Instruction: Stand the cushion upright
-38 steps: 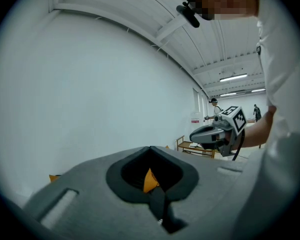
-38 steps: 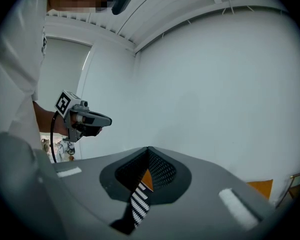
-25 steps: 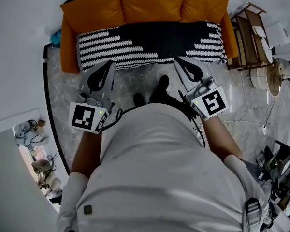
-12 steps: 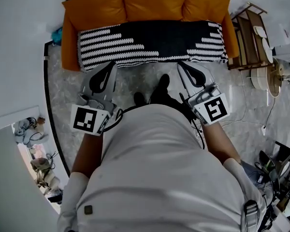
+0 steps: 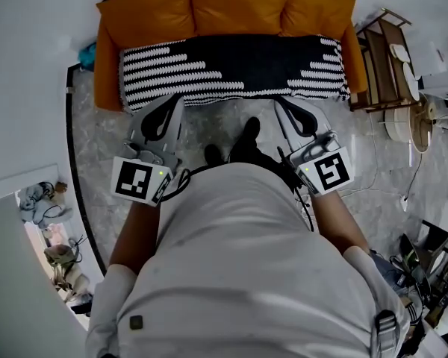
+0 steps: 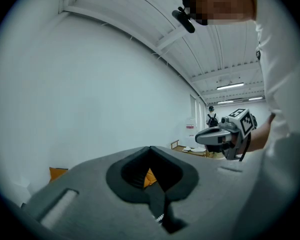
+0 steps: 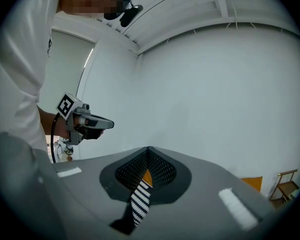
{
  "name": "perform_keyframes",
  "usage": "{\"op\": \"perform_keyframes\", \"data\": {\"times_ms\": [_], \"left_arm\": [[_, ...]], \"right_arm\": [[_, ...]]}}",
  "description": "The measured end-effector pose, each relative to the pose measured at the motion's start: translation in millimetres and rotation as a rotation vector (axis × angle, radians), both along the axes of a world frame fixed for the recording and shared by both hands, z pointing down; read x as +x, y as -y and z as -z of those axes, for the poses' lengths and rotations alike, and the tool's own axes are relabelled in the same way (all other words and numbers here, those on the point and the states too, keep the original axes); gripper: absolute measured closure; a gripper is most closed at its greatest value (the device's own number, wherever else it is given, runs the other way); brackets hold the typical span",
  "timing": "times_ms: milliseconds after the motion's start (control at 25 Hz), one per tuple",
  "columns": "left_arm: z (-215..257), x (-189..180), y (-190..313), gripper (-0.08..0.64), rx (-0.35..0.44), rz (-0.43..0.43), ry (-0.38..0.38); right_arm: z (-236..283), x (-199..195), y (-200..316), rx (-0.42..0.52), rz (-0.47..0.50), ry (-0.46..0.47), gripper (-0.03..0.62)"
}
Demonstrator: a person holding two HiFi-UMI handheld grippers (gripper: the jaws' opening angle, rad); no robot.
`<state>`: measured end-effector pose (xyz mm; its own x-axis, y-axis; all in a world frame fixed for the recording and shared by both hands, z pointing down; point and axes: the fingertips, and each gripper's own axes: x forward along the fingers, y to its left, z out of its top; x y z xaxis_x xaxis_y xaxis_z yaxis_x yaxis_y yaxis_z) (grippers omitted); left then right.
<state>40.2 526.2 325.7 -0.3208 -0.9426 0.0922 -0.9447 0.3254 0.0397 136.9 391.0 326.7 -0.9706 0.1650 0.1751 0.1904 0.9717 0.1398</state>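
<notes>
A long black-and-white patterned cushion [image 5: 231, 62] lies flat on the seat of an orange sofa [image 5: 145, 10], whose orange back cushions stand behind it. My left gripper [image 5: 175, 100] and right gripper [image 5: 281, 101] are held level side by side, their tips just short of the sofa's front edge. Both are shut with nothing in them. In the left gripper view the jaws [image 6: 150, 149] meet, with a sliver of orange sofa showing through. In the right gripper view the closed jaws [image 7: 149, 149] frame a strip of the striped cushion [image 7: 140, 201].
A wooden side table [image 5: 381, 51] with plates stands right of the sofa, a round stand [image 5: 412, 118] and floor cables beside it. A blue object [image 5: 86, 57] sits by the sofa's left arm. The person's feet [image 5: 239, 144] are on the marble floor. Clutter lies at the lower left and lower right.
Both grippers stay shut and hold nearly the same place before the sofa. Only the head camera's framing has shifted a little.
</notes>
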Motion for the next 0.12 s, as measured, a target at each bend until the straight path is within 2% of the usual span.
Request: {"op": "perform_keyframes", "data": {"times_ms": [120], "left_arm": [[-1.9, -2.3, 0.6, 0.557, 0.0, 0.002, -0.003]], "right_arm": [[0.1, -3.0, -0.2, -0.011, 0.003, 0.005, 0.581]]}}
